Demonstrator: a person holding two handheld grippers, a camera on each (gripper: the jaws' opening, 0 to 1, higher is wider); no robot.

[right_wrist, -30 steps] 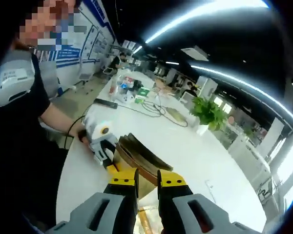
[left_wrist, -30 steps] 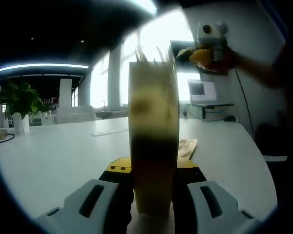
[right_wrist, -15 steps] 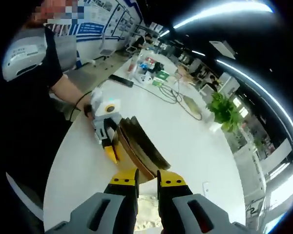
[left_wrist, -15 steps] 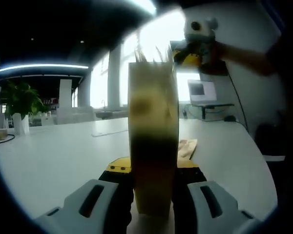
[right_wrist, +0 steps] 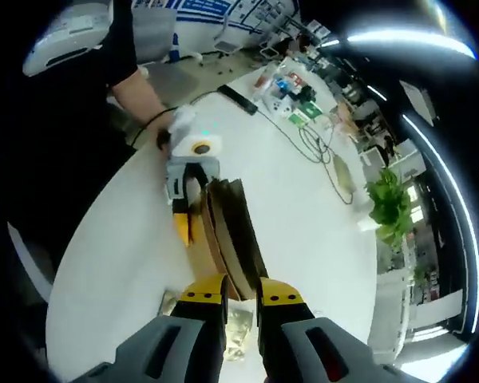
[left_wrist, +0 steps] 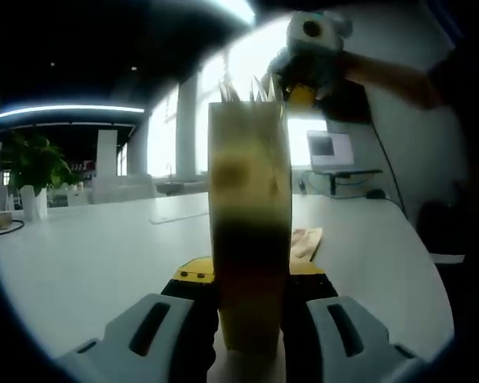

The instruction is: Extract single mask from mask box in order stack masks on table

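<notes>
Here, in the left gripper view, the left gripper (left_wrist: 251, 307) has its jaws pressed against the two sides of the mask box (left_wrist: 250, 231), which stands upright on the white table (left_wrist: 96, 255). Thin pale edges poke from the box's top, probably the masks (left_wrist: 247, 89), though the backlight from the windows leaves them blurred. The right gripper (left_wrist: 307, 60) hangs just above that top edge, and a flat tan piece (left_wrist: 306, 242) lies on the table just behind the box.

In the right gripper view, the right gripper (right_wrist: 241, 293) looks down on the box's open top (right_wrist: 227, 239), its yellow-tipped jaws a narrow gap apart with nothing seen between them. The left gripper (right_wrist: 188, 179) clamps the box from the far side. A pale packet (right_wrist: 238, 335) lies on the table below.

A single mask should be light, soft and floppy, and neighbours may cling to it, so pinching one protruding edge near its top while the box is held steady seems best
</notes>
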